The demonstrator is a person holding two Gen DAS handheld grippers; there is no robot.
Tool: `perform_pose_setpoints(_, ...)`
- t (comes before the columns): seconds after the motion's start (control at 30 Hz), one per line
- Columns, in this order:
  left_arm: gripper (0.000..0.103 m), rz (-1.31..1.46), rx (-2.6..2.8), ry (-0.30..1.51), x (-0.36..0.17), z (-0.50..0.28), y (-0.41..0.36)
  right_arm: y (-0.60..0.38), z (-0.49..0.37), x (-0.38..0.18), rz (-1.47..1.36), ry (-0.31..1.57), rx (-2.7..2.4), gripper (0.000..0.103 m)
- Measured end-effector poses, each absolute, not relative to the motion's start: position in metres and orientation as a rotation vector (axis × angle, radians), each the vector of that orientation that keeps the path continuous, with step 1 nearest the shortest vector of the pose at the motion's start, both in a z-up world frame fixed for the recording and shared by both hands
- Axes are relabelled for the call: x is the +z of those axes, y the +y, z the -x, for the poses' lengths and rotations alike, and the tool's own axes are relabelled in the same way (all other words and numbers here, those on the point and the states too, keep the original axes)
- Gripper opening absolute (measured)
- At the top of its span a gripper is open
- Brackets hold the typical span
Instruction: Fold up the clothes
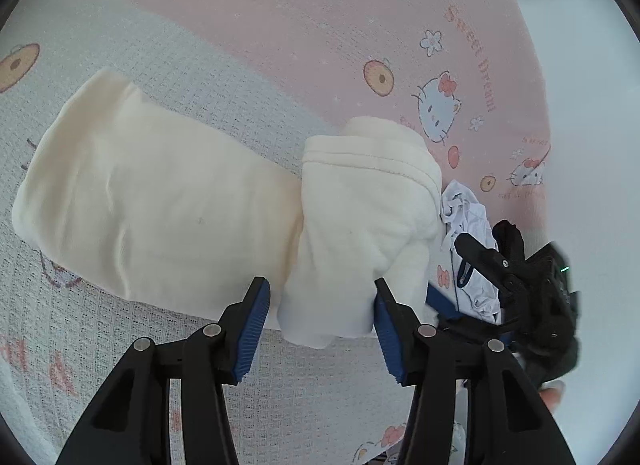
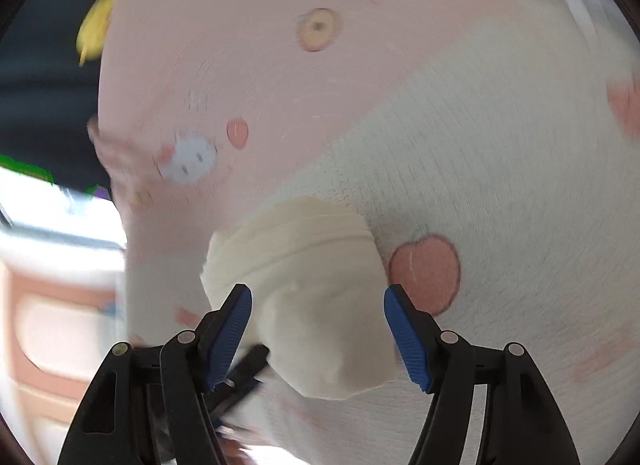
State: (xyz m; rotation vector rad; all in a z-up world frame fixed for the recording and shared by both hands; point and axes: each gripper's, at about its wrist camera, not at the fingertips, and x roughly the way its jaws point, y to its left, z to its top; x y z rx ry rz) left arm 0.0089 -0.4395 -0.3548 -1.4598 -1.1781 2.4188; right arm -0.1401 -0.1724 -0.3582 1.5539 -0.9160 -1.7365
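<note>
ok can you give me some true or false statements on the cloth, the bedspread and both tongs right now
1. The cream garment lies on a plain blue sheet. False: the bedspread is pink and white with cartoon cats.
2. The left tongs straddle a folded cream flap. True.
3. The right tongs are shut. False: the jaws stand apart, with cream cloth between them, unpinched.
4. A white crumpled garment lies beside the cream one. True.
</note>
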Motion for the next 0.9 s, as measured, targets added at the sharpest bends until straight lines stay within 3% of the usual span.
perform_pose_setpoints(0.1, 0.05, 1.469, 2.404, -1.2, -0.354, -0.009, -0.44, -0.168, 0.14, -0.376, -1.571, -1.054, -1.664, 0.068)
perform_pose_setpoints(0.3, 0.049, 1.361, 2.448, -1.146, -0.347, -0.005, -0.435, -0.165, 0.137, -0.388, -1.591, -1.091, -1.65, 0.063)
perform_pose_setpoints(0.47, 0.044, 1.231, 2.492, -1.156, -0.333, -0.003, -0.44, -0.175, 0.135, -0.353, -1.52, -0.93, -1.75, 0.051)
perform_pose_setpoints(0.77, 0.043, 1.007, 2.406, -1.391, -0.304, -0.026, -0.49, -0.23, 0.124, -0.278, -1.401, -0.618, -1.828, 0.05)
perform_pose_setpoints(0.9, 0.043, 0.997, 2.423, -1.418, -0.308, -0.039, -0.507, -0.265, 0.113, -0.257, -1.369, -0.351, -1.877, 0.05)
